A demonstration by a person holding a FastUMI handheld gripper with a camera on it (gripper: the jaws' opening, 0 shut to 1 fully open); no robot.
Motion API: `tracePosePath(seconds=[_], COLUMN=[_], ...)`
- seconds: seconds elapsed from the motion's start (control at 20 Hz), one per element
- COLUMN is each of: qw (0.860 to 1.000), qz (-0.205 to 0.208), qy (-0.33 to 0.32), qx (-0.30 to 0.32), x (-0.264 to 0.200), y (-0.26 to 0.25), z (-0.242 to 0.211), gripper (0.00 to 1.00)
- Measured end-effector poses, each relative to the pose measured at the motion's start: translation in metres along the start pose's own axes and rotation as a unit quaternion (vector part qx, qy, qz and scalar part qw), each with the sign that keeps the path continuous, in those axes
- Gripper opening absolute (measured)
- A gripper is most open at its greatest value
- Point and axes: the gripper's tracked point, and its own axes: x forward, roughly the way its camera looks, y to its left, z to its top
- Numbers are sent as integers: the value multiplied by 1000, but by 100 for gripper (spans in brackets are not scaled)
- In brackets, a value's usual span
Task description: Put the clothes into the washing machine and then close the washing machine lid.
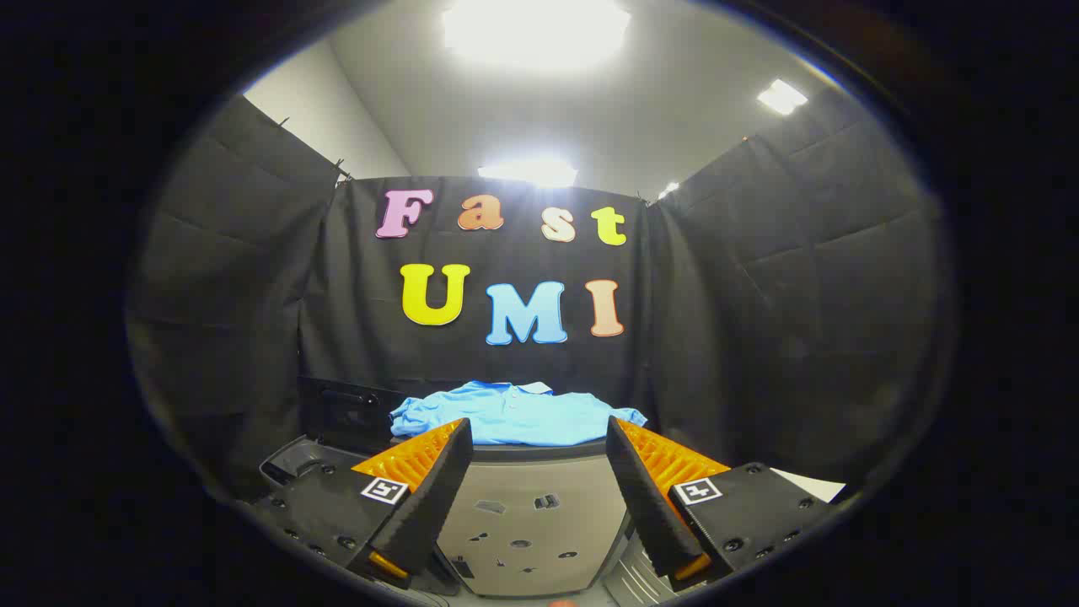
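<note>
We find the washing machine (pixel 531 514) to be the largest item before us: a pale-fronted cabinet with a dark top edge, standing against the booth's black cloth wall, its front panel showing between and below the fingers. Whether its lid is up or down we cannot tell from this angle; a dark raised panel (pixel 346 413) stands at its rear left, which may be the lid or a control housing. On top of the machine lies the blue polo shirt (pixel 514 415), spread loosely with its collar toward the wall, just beyond the fingertips and apart from them. A white sheet (pixel 813 485) lies low beside the machine, past the right finger. The gripper (pixel 535 447) is spread wide, its fingers well apart with nothing between them and nothing touched; it is released and empty. In our judgement the step in hand is the approach to pick up the shirt, and the task is at its start, since the garment is still outside the drum. To do it well, we advise bringing the fingers forward and slightly upward to bracket a bunched fold near the middle of the shirt, rather than a single thin edge, closing firmly so both layers are caught, then lifting clear before moving to the opening.
</note>
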Motion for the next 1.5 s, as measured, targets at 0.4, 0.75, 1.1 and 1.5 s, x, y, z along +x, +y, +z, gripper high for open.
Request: tracePosePath(seconds=[0.4,0.75,1.1,1.5], qw=[1000,1000,1000,1000], qz=[-2,-6,-11,-4], qy=[-5,1,-4,3], qx=[-3,2,6,10], x=[-7,-13,-14,-1], y=[2,8,20,43], z=[4,1,12,30], gripper=[98,98,98,98])
